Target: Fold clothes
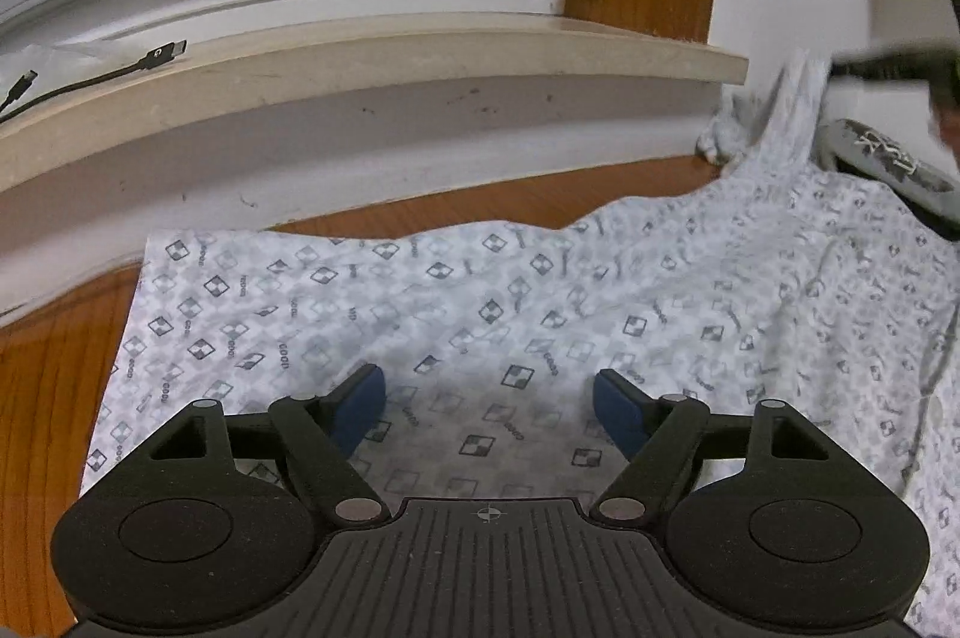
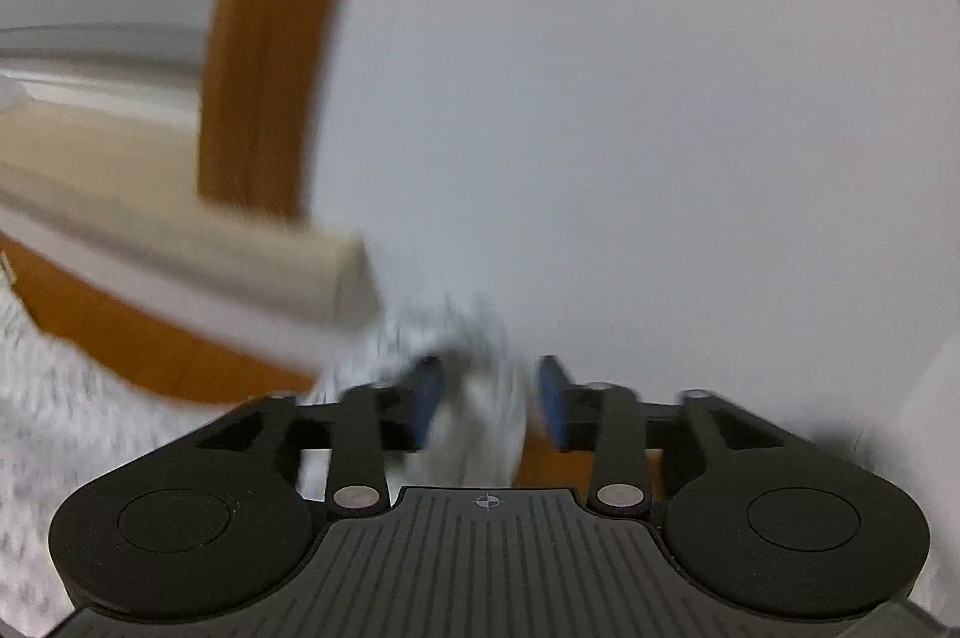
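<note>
Patterned shirt (image 1: 480,314) lies spread over wooden table (image 1: 42,386), near windowsill (image 1: 372,62); far-right part lifted off the surface.

R gripper (image 2: 489,392): view blurred, bunched cloth between the blue pads (image 2: 429,392), pads close on it, looks clamped. From the L view its finger shows top right w/ the cloth hanging from it.

L gripper (image 1: 489,398): jaws wide apart, hovering over flat cloth, holding nothing.

Judgement: a fold-over seems under way. Do it well: carry the lifted part low & even, L steadying the flat panel so it doesn't drag.
</note>
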